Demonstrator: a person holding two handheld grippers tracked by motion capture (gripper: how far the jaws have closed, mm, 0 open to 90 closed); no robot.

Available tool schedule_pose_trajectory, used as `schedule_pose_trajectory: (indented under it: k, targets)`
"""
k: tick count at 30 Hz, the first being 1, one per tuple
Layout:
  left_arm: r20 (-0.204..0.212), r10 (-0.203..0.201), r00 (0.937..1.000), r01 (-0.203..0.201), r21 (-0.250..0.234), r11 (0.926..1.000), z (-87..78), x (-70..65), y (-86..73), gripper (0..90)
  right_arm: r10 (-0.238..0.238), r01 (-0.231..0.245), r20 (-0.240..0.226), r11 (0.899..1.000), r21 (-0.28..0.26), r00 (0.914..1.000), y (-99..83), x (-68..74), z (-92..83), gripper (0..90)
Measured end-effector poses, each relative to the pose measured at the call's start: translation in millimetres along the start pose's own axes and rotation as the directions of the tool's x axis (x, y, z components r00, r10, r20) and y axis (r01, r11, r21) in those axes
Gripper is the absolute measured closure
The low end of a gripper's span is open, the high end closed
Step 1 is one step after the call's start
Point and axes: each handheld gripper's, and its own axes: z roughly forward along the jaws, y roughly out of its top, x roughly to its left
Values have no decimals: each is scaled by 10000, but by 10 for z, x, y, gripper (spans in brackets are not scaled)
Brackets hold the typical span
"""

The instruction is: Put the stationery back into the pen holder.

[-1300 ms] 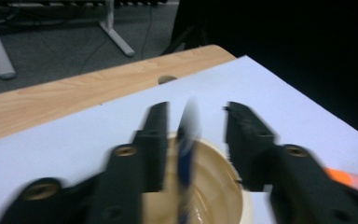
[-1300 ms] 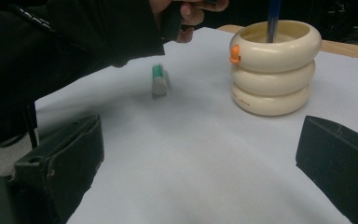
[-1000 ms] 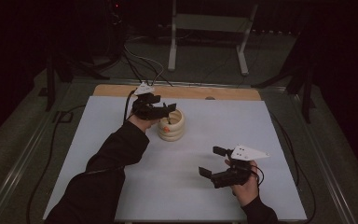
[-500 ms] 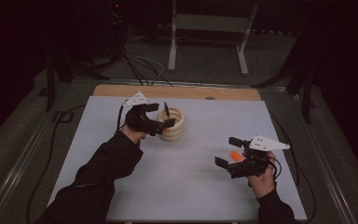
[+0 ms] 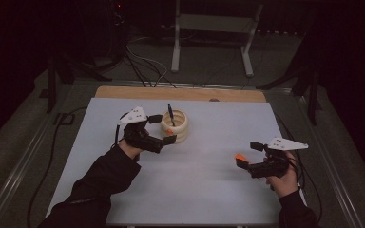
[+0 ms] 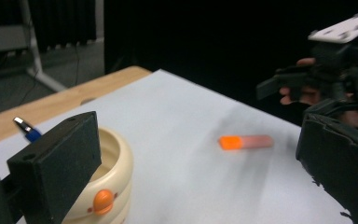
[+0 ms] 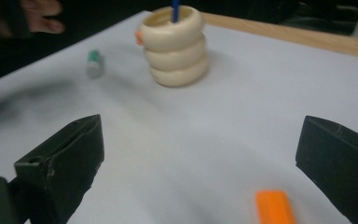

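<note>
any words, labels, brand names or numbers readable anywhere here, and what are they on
None can be read.
Cream ringed holder: no print; the orange knob on its side is plain.
Blue pen standing in it: too small to tell.
Orange marker: blurred, no text made out.
Green-capped marker: blurred.
White mat: blank.

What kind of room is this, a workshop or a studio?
Probably a lab or recording setup: a dim room with one lit white table, loose cables on the floor, a metal stand behind, and a person holding camera-fitted grippers.
</note>
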Motion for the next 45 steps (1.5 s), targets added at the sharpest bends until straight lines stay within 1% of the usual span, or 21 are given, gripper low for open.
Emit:
schedule_pose_trajectory:
  k: [1,2,3,7,10,12,13,14,21,23,25,27,30,31,32,33,35,36,38,42,45]
  targets:
    - [56,-9,10000,9,-20,10000,-6,-5,-12,5,-85,85,27,10000,37,10000,-46,-24,-17,11]
    - [129,-43,9999,44,-77,10000,-9,-11,-25,5,-85,85,27,10000,37,10000,-46,-24,-17,11]
    - [172,-41,9998,41,10,10000,-14,-14,-35,5,-104,103,59,9998,151,9999,-88,-46,-29,11]
    - [181,-25,9998,22,187,9998,-30,-43,-82,5,-74,72,104,9998,184,9999,-130,-72,-36,11]
    - [187,21,9998,-24,156,9999,-48,-63,-108,5,-91,76,346,9990,438,9994,-200,-124,-51,11]
    - [195,25,9998,-27,107,9999,-54,-73,-116,5,-123,104,394,9988,483,9991,-217,-136,-59,11]
    - [230,-6,9997,4,102,9999,-66,-87,-129,5,-42,6,554,9979,646,9985,-266,-181,-77,13]
    - [285,-29,9996,28,60,10000,-72,-95,-137,5,-4,-37,572,9975,711,9984,-282,-194,-85,41]
    - [445,-64,9990,64,12,10000,-82,-136,-174,5,28,-101,813,9960,892,9967,-357,-255,-123,67]
    - [461,-36,9989,35,27,10000,-82,-142,-177,5,62,-158,963,9949,993,9953,-381,-279,-133,102]
    - [466,-32,9989,31,24,10000,-85,-144,-177,5,-233,67,1242,9912,1325,9920,-410,-292,-138,135]
    - [475,-57,9989,61,-65,10000,-96,-138,-177,5,-192,-1,1254,9883,1525,9919,-438,-300,-141,163]
    - [440,-53,9990,56,-54,10000,-106,-131,-175,5,-175,-64,1318,9839,1788,9911,-483,-311,-147,246]
    - [440,-53,9990,56,-54,10000,-106,-131,-175,5,-259,4,1349,9826,1856,9905,-493,-317,-150,289]
    - [433,-103,9990,106,-84,9999,-107,-130,-176,5,-259,4,1349,9826,1856,9905,-493,-317,-150,289]
    - [414,-105,9991,108,-67,9999,-108,-127,-177,5,-401,92,1452,9782,2073,9886,-505,-325,-153,328]
    - [440,-175,9989,178,-59,9998,-107,-122,-181,5,-283,-26,1358,9749,2224,9903,-519,-344,-152,387]
    - [433,-193,9989,196,-49,9998,-103,-120,-184,5,-242,-81,1326,9713,2376,9909,-525,-353,-145,408]
    - [437,-202,9988,204,-46,9998,-101,-110,-193,5,-285,-78,1353,9655,2603,9904,-540,-358,-124,448]
    - [393,-233,9990,233,6,9997,-100,-99,-202,5,-464,-30,1568,9535,3014,9865,-560,-362,-75,465]
    - [397,-283,9988,283,-14,9996,-101,-95,-205,5,-599,37,1707,9501,3118,9835,-563,-371,-58,462]
